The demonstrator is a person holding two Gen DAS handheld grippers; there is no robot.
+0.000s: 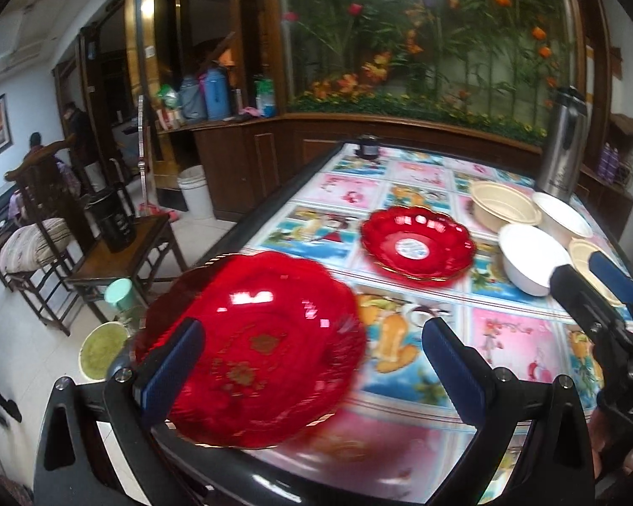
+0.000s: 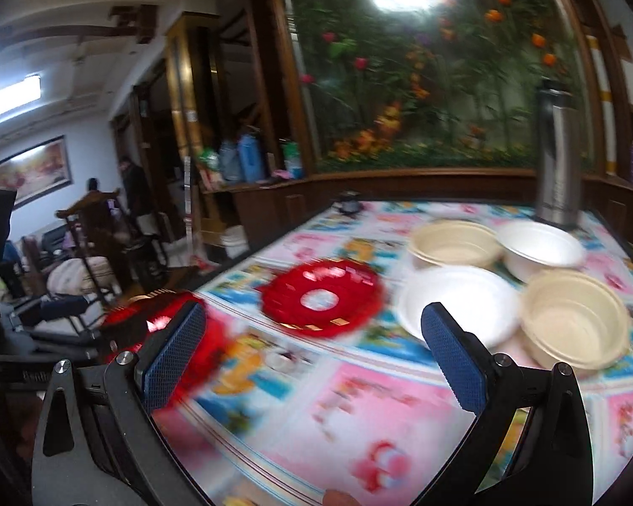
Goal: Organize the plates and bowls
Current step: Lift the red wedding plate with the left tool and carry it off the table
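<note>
Two red scalloped plates lie on the table. The near red plate sits at the front left corner, between and just past my left gripper's open fingers; it also shows in the right wrist view. The far red plate lies mid-table. A cream bowl, a white bowl, a second white bowl and a second cream bowl cluster at the right. My left gripper is open and empty. My right gripper is open and empty; its fingers show near the bowls.
A steel thermos stands at the far right corner. A small dark jar sits at the far edge. The table has a cartoon-print cover. Chairs and a side table stand on the floor at left.
</note>
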